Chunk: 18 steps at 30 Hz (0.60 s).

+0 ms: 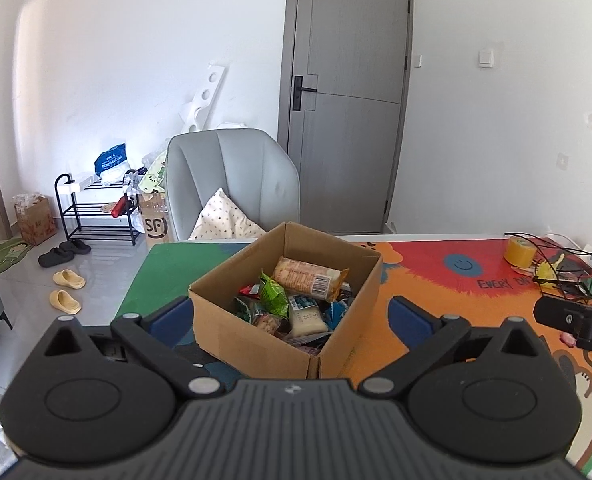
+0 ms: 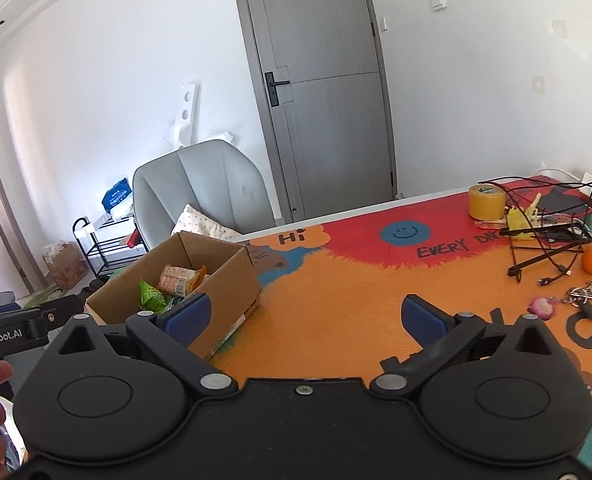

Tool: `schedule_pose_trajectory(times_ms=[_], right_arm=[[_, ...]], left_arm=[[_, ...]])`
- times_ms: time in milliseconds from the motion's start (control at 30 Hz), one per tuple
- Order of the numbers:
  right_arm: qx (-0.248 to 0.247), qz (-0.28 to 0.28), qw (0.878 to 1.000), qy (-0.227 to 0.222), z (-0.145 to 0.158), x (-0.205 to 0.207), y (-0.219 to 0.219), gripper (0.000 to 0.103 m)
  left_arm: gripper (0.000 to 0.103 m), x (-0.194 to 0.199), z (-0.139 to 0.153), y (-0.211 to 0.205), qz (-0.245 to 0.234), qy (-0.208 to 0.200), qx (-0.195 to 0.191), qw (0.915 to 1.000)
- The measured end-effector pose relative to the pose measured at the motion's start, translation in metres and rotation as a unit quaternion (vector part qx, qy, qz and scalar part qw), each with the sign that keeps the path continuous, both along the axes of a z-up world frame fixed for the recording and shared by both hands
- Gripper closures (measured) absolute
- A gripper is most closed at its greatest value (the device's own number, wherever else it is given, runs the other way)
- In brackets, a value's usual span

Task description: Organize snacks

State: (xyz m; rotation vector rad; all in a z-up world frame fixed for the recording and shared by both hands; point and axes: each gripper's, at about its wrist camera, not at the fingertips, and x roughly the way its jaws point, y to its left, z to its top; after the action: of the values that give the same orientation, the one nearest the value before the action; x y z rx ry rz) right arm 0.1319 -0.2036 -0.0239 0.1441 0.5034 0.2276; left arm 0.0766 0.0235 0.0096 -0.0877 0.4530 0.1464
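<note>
1. Nearest the left wrist lens, the left gripper (image 1: 292, 316) is seen with its blue-padded jaws spread wide and nothing held; the near corner of the cardboard box (image 1: 256, 344) stands between them.
2. On the right wrist view, the right gripper (image 2: 305, 316) is likewise spread wide and empty, held above the table mat (image 2: 335, 300), with its left pad in front of the box (image 2: 232, 292).
3. The snacks (image 1: 296, 300) are found piled loose inside the open box: a long orange-and-cream biscuit pack (image 1: 307, 276) lies on top toward the far side, a crumpled green packet (image 1: 274, 296) beside it, and a white wrapper (image 1: 305, 316) nearer the front.
4. The box is plain brown corrugated board, square, flaps folded down, resting on the mat's left part.
5. Well apart on the right, a roll of yellow tape (image 2: 487, 201), a tangle of black cables (image 2: 543, 240), an orange fruit (image 2: 591, 261) and a key bunch (image 2: 585, 296) are noted.
6. The mat is glossy and brightly printed in orange, red and green, with a blue smiley face (image 2: 404, 233).
7. Beyond the table, a grey padded chair (image 1: 236, 184) with a spotted cushion (image 1: 226, 218), a grey door (image 1: 347, 96), a black shoe rack (image 1: 96, 208) and white walls are recorded.
</note>
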Motion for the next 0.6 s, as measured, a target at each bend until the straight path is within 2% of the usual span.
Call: schedule_pose_trajectory(times_ms=[167, 333, 600], right_arm=[[-0.008, -0.004, 1.0, -0.008, 0.007, -0.013, -0.003, 0.0], [-0.014, -0.008, 1.0, -0.012, 0.011, -0.027, -0.008, 0.0], [-0.015, 0.019, 1.0, -0.015, 0.014, -0.049, -0.01, 0.0]], left_arm=[[0.0, -0.013, 0.008, 0.0, -0.007, -0.009, 0.024, 0.9996], [0.0, -0.027, 0.014, 0.005, -0.013, -0.011, 0.031, 0.9994], [0.0, -0.048, 0.017, 0.007, -0.03, -0.021, 0.043, 0.9984]])
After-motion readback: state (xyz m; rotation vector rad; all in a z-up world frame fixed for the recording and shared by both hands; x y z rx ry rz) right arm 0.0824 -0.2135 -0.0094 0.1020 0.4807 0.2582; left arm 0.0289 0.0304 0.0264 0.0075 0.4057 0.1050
